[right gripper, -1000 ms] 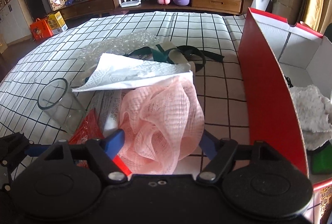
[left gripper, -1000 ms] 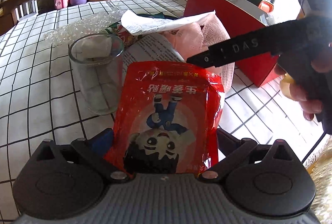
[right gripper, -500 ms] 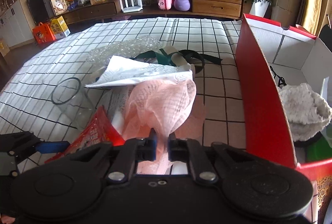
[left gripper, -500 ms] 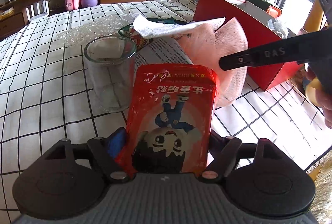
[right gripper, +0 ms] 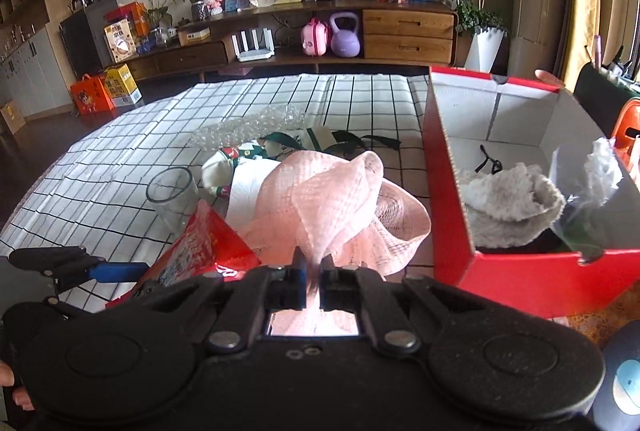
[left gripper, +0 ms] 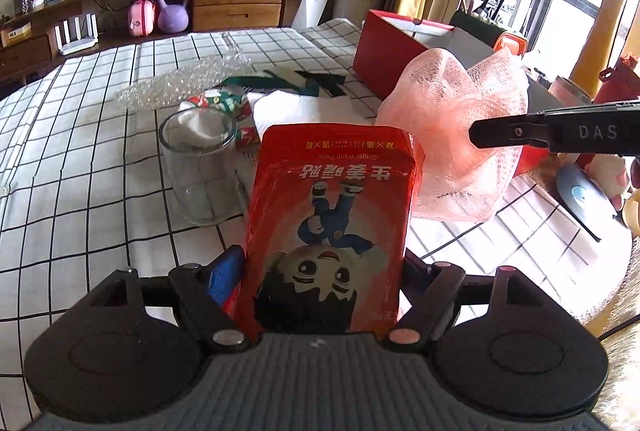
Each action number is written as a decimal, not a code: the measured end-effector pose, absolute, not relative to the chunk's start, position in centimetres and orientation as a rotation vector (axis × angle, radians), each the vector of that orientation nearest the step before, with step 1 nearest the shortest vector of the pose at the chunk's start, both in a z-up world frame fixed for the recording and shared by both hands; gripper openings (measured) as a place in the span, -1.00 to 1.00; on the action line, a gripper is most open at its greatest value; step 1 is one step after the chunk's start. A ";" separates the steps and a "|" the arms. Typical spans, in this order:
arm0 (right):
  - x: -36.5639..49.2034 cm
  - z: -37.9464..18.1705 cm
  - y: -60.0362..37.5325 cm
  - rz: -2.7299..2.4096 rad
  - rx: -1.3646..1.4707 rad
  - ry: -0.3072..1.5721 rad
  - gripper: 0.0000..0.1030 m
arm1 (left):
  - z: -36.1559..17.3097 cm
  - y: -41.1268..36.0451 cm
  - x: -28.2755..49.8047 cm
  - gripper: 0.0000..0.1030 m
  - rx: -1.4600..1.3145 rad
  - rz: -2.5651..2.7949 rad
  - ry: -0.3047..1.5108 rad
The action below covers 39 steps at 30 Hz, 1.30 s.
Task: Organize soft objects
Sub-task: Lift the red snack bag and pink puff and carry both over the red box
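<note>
A red packet (left gripper: 328, 231) is gripped between the jaws of the left gripper (left gripper: 320, 271), raised above the near edge of the tabletop (left gripper: 80, 159). A pink mesh sponge (right gripper: 340, 199) is pinched by the closed right gripper (right gripper: 314, 275), lifted clear beside the red box (right gripper: 452, 199). Farther in, a glass (left gripper: 198, 167), paper (left gripper: 296, 107) and bubble wrap (left gripper: 180, 81) are left mid-table.

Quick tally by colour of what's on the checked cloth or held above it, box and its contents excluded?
Red: 1, pouch
Pink: 1, mesh puff
Clear: 2, glass, bubble wrap
White: 1, paper sheet
Green: 1, strap
Red-green-white: 1, printed cloth
Total: 7
</note>
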State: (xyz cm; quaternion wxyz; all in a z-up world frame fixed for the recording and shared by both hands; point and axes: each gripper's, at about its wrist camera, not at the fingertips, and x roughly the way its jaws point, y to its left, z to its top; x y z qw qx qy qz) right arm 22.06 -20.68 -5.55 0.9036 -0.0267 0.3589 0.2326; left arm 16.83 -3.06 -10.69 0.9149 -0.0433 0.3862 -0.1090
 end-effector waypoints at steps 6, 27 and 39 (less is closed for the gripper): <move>20.2 -3.4 -22.4 0.471 -0.049 0.696 -0.91 | -8.0 -4.0 16.2 0.53 -0.097 -0.230 0.761; 19.9 2.3 -29.4 0.324 -0.035 0.549 -0.91 | 1.5 -10.3 20.5 0.53 -0.060 -0.326 0.595; 22.4 2.2 -33.5 0.252 -0.025 0.532 -0.91 | 3.0 -15.1 27.0 0.53 0.002 -0.344 0.587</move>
